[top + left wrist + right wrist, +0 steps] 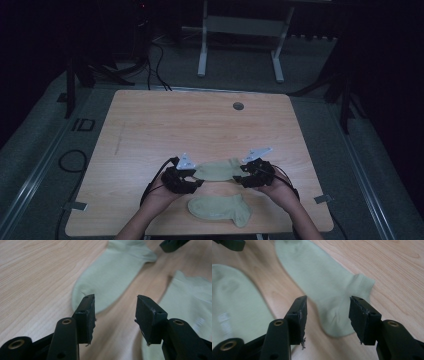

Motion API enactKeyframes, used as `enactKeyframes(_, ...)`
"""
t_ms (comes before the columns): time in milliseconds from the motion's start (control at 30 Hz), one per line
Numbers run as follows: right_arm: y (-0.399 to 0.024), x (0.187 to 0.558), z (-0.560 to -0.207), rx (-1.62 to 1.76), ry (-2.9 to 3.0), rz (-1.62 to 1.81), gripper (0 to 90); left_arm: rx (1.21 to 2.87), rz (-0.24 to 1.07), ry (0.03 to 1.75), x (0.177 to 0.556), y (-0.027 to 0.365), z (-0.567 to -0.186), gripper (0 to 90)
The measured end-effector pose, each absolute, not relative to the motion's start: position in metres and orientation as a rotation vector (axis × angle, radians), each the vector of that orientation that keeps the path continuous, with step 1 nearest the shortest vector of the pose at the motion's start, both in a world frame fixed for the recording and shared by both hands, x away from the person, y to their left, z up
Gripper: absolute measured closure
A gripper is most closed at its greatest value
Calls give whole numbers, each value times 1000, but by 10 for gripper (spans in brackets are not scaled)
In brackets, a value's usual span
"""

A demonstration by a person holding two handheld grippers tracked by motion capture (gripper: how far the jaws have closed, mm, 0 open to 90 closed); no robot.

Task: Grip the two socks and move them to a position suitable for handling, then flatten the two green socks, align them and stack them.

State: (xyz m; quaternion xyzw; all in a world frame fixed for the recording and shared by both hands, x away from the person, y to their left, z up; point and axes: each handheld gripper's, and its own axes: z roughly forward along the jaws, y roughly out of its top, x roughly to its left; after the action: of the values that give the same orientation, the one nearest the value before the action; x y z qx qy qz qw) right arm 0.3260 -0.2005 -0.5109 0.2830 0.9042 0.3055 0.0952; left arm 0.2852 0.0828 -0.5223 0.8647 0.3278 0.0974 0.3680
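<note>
I have two pale green socks lying flat on the table (150, 120), and I take the farther sock (218, 169) as my landmark. My left gripper (199, 181) sits at its toe end, jaws parted to a middling gap with nothing between them; in the left gripper view the rounded toe lies just past the tips. My right gripper (239, 179) sits at the cuff end of that sock, jaws likewise apart and empty, the cuff lying just beyond them on the wood. The nearer sock (220, 210) rests close beside the landmark on my side, apart from it, with bare wood between the two.
</note>
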Motion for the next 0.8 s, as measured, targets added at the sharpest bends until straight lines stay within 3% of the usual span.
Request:
enactKeyframes(333, -219, 286, -509, 877, 2684, 926, 488, 2253, 187, 851, 254, 91, -526, 466)
enactKeyframes(800, -225, 242, -539, 924, 2729, 898, 537, 2313, 126, 858, 239, 81, -549, 469)
